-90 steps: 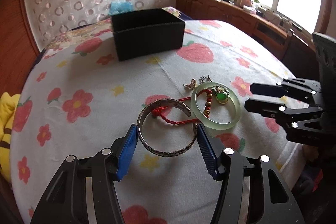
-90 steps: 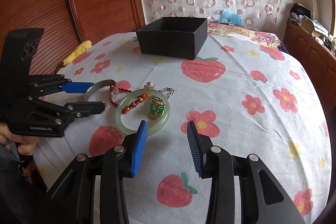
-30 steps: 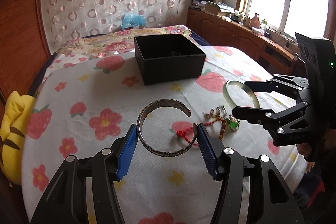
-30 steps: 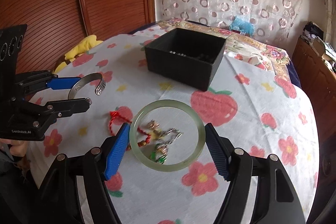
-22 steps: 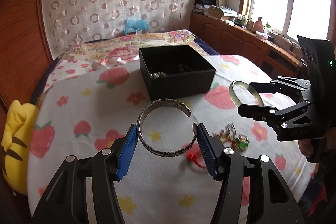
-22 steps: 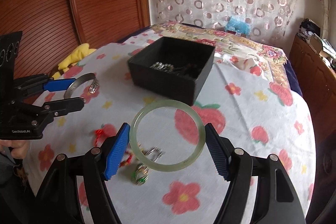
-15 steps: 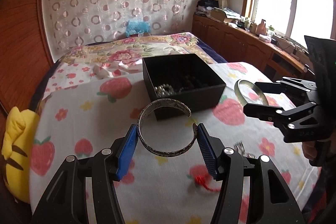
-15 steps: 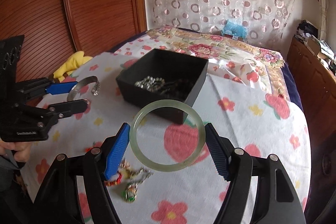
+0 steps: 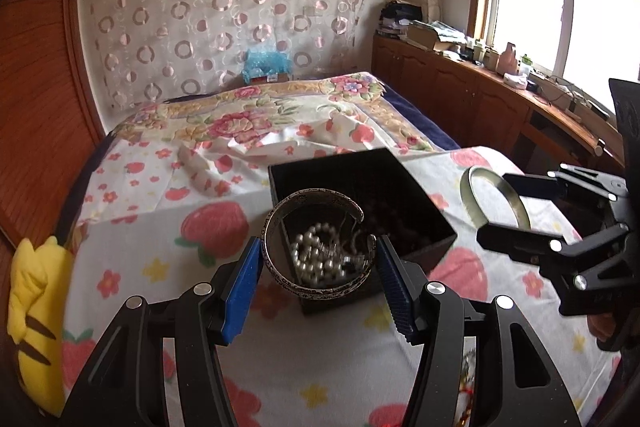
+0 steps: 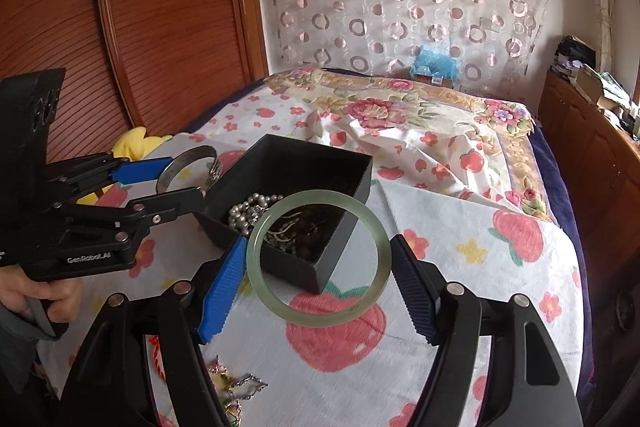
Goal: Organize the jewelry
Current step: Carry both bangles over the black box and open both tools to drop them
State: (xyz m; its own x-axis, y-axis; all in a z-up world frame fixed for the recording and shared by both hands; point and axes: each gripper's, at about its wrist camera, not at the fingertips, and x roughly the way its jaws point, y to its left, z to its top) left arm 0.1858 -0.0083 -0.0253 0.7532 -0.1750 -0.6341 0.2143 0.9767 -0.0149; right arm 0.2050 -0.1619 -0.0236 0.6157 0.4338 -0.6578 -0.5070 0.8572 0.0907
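An open black box [image 9: 336,158] stands on the strawberry-print cloth with a pearl necklace [image 9: 316,255] and dark beads inside. My left gripper [image 9: 316,247] is shut on a silver cuff bracelet [image 9: 320,291], held in the air over the box's near corner. At the right, my right gripper [image 9: 492,209] is shut on a pale green jade bangle [image 9: 464,193]. In the right wrist view that jade bangle [image 10: 332,321] sits between the pads of my right gripper [image 10: 318,259], in front of the box [image 10: 320,147]. To its left, my left gripper [image 10: 184,177] holds the cuff [image 10: 192,151].
A pendant with a chain [image 10: 228,383] and a red cord [image 10: 156,351] lie on the cloth near me. A yellow plush toy [image 9: 32,307] sits at the left edge. A hand [image 10: 36,295] grips the left tool. Wooden cabinets [image 9: 460,99] run under the window.
Both grippers have moved forward and up toward the box, each still holding its bracelet. The box now fills the middle of both views, and the loose jewelry has slipped to the bottom edge.
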